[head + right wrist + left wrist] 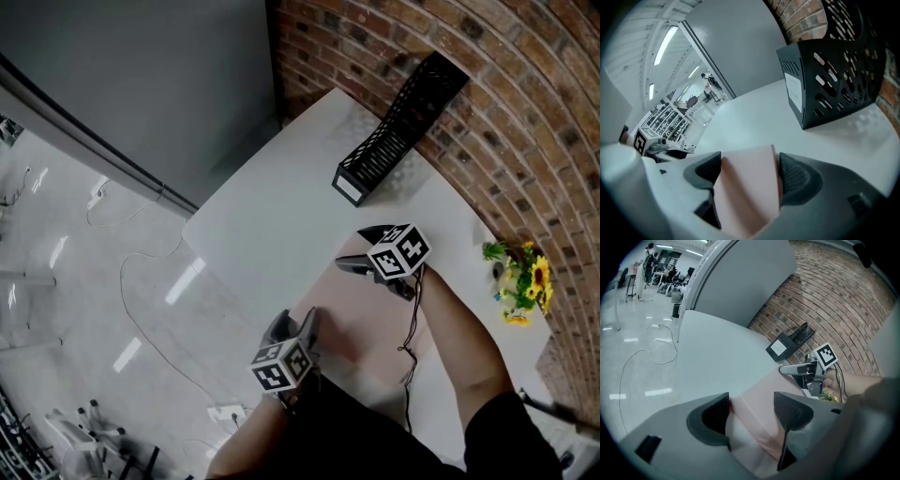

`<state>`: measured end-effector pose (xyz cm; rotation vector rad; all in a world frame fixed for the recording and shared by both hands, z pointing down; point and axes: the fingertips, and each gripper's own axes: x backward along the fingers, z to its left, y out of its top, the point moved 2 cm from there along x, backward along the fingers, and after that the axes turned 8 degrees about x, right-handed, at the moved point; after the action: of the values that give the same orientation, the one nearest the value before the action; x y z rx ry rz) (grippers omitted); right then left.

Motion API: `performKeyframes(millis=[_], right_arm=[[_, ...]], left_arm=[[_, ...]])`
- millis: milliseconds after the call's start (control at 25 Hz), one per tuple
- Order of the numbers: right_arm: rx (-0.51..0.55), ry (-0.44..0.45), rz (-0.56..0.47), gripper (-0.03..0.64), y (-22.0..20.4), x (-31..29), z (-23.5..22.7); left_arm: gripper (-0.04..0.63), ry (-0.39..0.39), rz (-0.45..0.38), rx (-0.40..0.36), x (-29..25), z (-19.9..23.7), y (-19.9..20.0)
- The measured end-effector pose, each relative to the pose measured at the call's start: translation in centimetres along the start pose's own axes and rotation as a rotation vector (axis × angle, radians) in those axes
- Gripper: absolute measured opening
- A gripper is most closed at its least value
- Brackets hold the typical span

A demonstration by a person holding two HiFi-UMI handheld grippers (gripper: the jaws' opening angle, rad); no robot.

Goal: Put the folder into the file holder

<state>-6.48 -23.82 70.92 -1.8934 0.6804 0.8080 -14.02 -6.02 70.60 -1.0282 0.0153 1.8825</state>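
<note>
A pink folder [361, 319] lies flat on the white table [272, 225], near its front edge. My left gripper [295, 323] stands open at the folder's near-left corner, and the folder [759, 413] fills the gap between its jaws. At the far edge my right gripper [352, 248] is open too, with the folder's corner [745, 183] spanning the space between its pads. The black perforated file holder [394, 131] lies against the brick wall at the table's far end, its open mouth toward the wall. It also shows ahead of each gripper, as the file holder [790, 341] and the file holder [834, 70].
A pot of yellow flowers [520, 277] stands at the table's right edge by the brick wall [525, 112]. A white cable [141, 309] trails over the glossy floor left of the table. A black wire [411, 328] hangs from my right gripper.
</note>
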Motion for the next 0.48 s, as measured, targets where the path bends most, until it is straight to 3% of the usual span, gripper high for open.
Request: performKeyframes(millis=[280, 480], right_arm=[[0.037, -0.028, -0.032, 0.385, 0.3, 0.6, 0.3], [0.061, -0.062, -0.111, 0.383, 2.1, 2.4, 0.8]], left_arm=[[0.291, 0.005, 0.016, 0.025, 0.1, 0.1, 0.2], [0.291, -0.006, -0.049, -0.013, 1.1, -1.0, 2.2]])
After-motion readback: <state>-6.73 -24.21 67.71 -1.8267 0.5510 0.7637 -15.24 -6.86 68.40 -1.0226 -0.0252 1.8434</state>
